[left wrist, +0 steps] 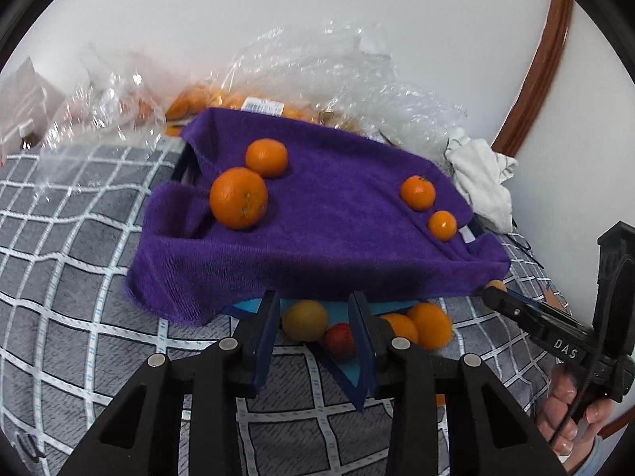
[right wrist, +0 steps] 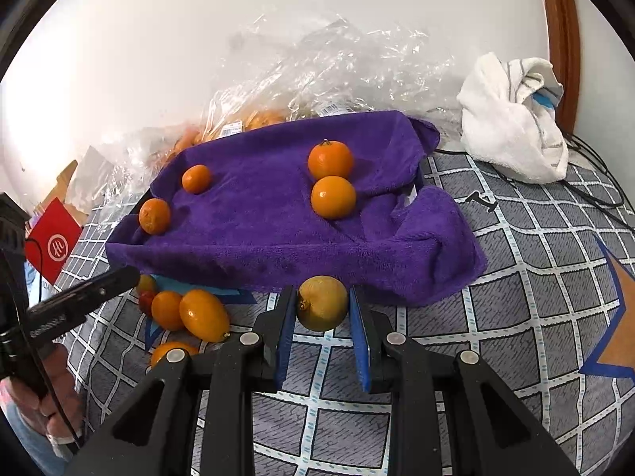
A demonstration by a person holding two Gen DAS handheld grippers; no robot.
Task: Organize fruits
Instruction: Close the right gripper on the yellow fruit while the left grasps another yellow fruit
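A purple towel [left wrist: 317, 214] drapes over a raised tray and carries several oranges, a big one [left wrist: 238, 197] at its left. My left gripper [left wrist: 313, 313] is open, its tips around a yellowish fruit [left wrist: 304, 320] and a small red fruit [left wrist: 339, 339] on the bed, without gripping either. Two oranges [left wrist: 430, 324] lie just right of them. In the right wrist view my right gripper [right wrist: 322, 305] is open with a yellow-green fruit [right wrist: 322, 303] between its blue pads, in front of the towel [right wrist: 278, 214]. Loose oranges [right wrist: 204, 315] lie to its left.
A grey checked blanket [right wrist: 516, 297] covers the bed. Crumpled clear plastic bags [right wrist: 317, 67] with more oranges lie behind the towel against the white wall. A white cloth [right wrist: 516, 119] lies at the back right, with black cables beside it. A red card [right wrist: 53, 240] lies at the left.
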